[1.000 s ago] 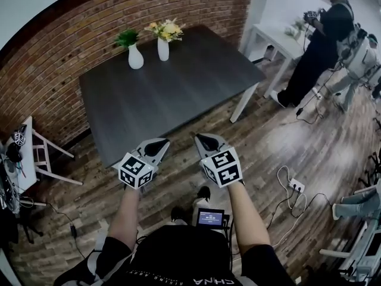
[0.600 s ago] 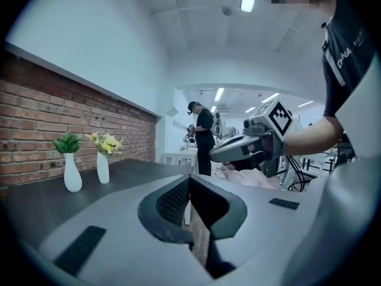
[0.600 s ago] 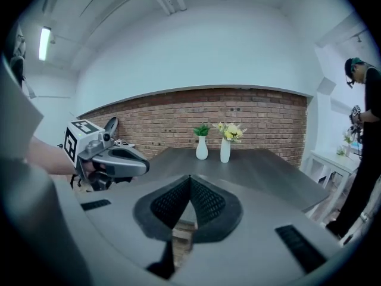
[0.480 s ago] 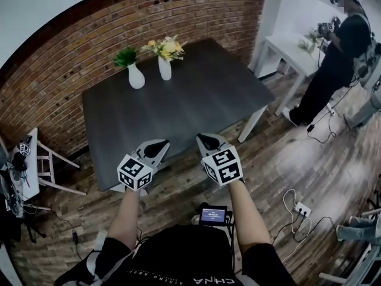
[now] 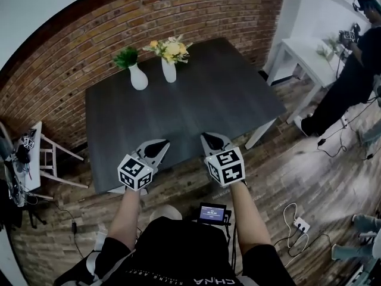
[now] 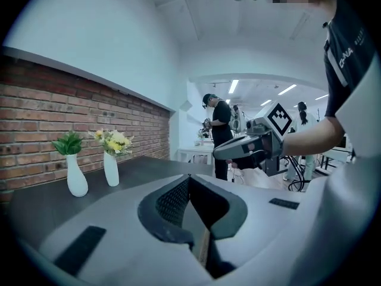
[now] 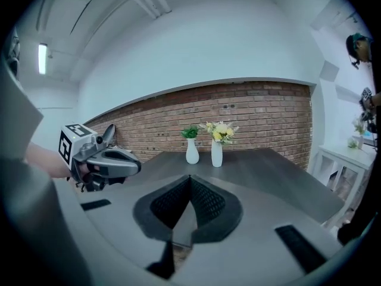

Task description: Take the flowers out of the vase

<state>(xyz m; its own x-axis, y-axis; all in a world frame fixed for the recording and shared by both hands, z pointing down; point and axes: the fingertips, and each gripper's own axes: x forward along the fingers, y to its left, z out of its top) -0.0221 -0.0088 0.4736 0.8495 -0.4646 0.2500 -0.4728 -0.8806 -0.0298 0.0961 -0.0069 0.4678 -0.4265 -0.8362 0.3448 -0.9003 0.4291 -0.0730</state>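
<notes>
Both shut and empty, the left claw (image 5: 156, 146) and right claw (image 5: 213, 142) hover at the six o'clock edge of the bench (image 5: 196, 109) — flowers (image 5: 171, 48) in their vase (image 5: 169, 71) at twelve o'clock, well apart. Spread one claw wide before reaching the stems.

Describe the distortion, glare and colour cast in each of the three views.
Head view: the fisheye lens curves the brick wall into an arc, and there is a pale sheen on the wooden floor at right. Left gripper view: round black vignette, bluish cast, ceiling lights glare white. Right gripper view: same vignette, the wall's top edge bows, the flower vase is sharp.
</notes>
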